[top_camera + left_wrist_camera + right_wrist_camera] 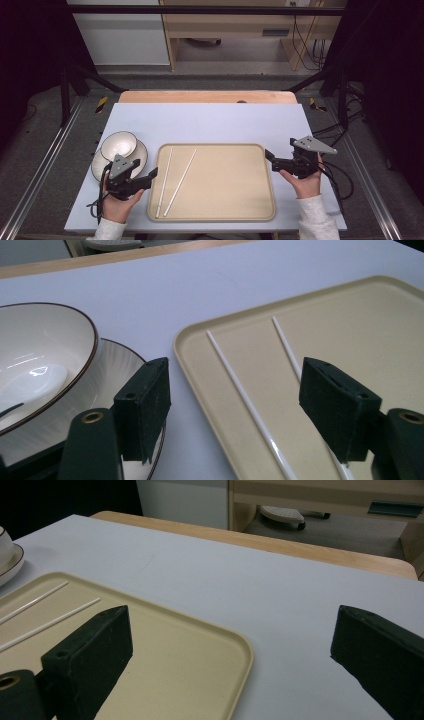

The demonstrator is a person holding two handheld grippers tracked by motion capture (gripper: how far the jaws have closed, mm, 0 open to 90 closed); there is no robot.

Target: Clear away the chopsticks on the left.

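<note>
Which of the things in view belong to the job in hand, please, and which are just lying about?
In the job: chopsticks, tray, left gripper.
Lying about: bowl, plate, spoon in the bowl, right gripper hovering open.

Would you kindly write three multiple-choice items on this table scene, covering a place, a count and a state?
1. Where do the chopsticks lie?
A. in the bowl
B. on the tray
C. on the bare table

2. How many chopsticks are there?
A. two
B. three
C. four

3. How stands the left gripper?
A. shut on a chopstick
B. shut on the bowl
C. open, holding nothing

Answers: B, they rest on the beige tray; A, two white sticks show; C, its jaws stand apart with nothing between, beside the bowl.
</note>
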